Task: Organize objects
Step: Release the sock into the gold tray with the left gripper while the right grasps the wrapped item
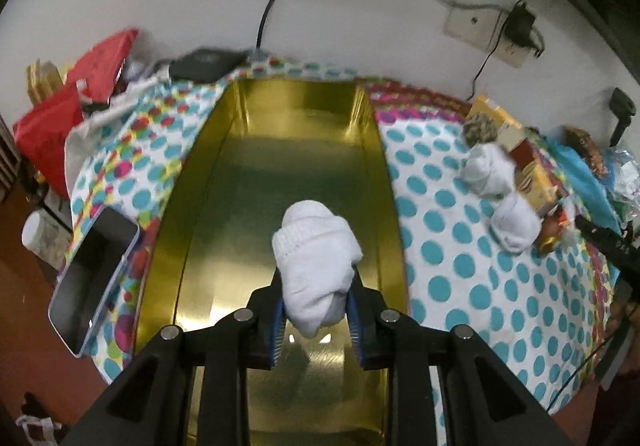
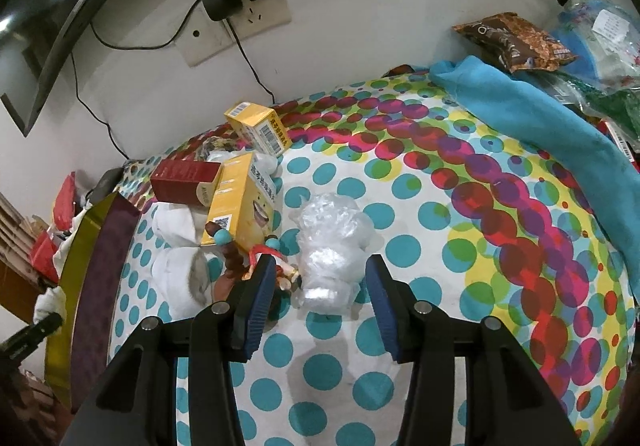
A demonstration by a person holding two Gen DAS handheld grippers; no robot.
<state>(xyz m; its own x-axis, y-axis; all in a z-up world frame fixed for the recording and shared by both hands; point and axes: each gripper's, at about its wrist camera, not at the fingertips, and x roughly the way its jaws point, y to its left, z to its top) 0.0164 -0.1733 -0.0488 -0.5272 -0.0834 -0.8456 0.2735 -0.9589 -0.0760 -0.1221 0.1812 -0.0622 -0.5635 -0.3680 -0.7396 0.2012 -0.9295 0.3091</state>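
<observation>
Socks number three in the left wrist view: one white rolled sock (image 1: 316, 266) clamped in the left gripper (image 1: 316, 310) above the gold tin (image 1: 280, 134), two more (image 1: 500, 198) right of it on the dotted surface (image 1: 448, 230). Right wrist view: right gripper (image 2: 320, 286), jaws apart, straddles one clear plastic bundle (image 2: 332, 246); two yellow boxes (image 2: 240, 198) lie left of it.

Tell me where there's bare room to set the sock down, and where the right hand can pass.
The gold tin is bare inside; the white sock, held in the left gripper, hangs over its floor. The right gripper straddles the clear plastic bag; dotted cloth is bare between it and the blue towel. Crowded left of the bag: yellow boxes, socks, trinkets.
</observation>
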